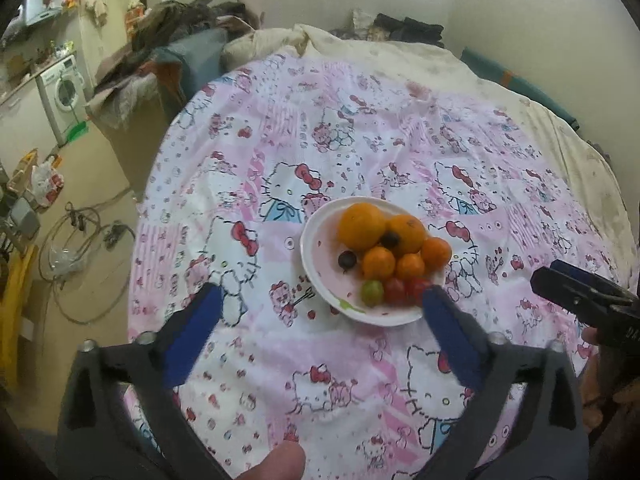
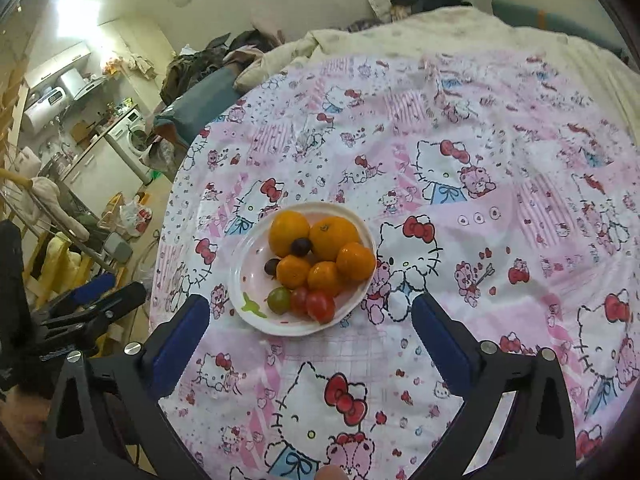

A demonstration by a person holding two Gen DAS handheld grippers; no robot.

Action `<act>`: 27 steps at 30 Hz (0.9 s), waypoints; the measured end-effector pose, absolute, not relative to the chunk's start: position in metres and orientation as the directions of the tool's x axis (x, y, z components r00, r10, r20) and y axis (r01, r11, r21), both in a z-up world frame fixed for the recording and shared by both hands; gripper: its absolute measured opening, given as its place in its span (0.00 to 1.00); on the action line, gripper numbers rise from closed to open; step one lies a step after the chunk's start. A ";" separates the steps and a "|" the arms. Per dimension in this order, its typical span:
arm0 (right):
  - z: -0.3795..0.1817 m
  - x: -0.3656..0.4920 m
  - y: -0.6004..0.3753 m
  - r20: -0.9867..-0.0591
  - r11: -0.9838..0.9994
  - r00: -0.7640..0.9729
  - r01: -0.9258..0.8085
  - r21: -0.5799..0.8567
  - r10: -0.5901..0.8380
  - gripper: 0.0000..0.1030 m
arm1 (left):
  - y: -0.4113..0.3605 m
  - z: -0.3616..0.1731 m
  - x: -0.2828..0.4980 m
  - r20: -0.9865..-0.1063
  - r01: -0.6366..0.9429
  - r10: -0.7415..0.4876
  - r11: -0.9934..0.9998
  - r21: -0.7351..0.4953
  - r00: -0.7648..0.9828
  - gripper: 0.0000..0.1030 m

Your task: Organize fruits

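A white plate (image 1: pixel 316 276) (image 2: pixel 250 280) sits on a pink Hello Kitty sheet. It holds several oranges (image 1: pixel 360 226) (image 2: pixel 334 238), two dark grapes (image 1: pixel 347 259) (image 2: pixel 301 245), a green grape (image 1: pixel 372 292) (image 2: pixel 279 300) and red cherry tomatoes (image 1: pixel 396 291) (image 2: pixel 320 307). My left gripper (image 1: pixel 320 296) is open and empty, held above the sheet just in front of the plate. My right gripper (image 2: pixel 310 306) is open and empty, also just in front of the plate. The right gripper shows at the right edge of the left wrist view (image 1: pixel 580 292); the left gripper shows at the left of the right wrist view (image 2: pixel 100 300).
The sheet (image 1: pixel 360 140) (image 2: pixel 480 160) covers a bed with a cream quilt (image 1: pixel 400 52) and piled clothes (image 1: pixel 180 20) at the far end. To the left is floor with cables (image 1: pixel 80 240), bags and a washing machine (image 1: pixel 64 92).
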State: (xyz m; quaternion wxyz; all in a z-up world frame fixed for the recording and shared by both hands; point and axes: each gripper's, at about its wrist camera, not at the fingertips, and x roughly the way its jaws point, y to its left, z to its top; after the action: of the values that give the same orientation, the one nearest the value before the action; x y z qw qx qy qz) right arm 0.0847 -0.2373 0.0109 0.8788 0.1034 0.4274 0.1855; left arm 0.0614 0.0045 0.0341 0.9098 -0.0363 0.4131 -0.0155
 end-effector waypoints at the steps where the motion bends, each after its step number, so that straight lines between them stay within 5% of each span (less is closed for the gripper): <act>1: 0.011 0.082 -0.237 -0.713 0.912 0.570 -0.238 0.333 0.409 1.00 | 0.004 0.035 0.057 -0.748 -0.006 -0.052 0.997 -0.075 0.662 1.00; 11: 0.001 0.066 -0.219 -0.688 0.948 0.653 -0.240 0.210 0.318 1.00 | 0.002 0.024 0.036 -0.700 -0.082 0.051 0.997 -0.011 0.713 1.00; 27: -0.003 0.069 -0.213 -0.679 0.962 0.683 -0.217 0.165 0.270 1.00 | 0.007 0.019 0.044 -0.705 -0.063 0.006 0.997 -0.055 0.710 1.00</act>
State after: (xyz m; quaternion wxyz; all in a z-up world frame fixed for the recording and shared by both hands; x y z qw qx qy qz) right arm 0.0687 -0.2125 -0.0034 0.9166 0.0356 0.3754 0.1327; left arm 0.0437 0.0068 0.0191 0.9238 -0.0374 0.3806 0.0185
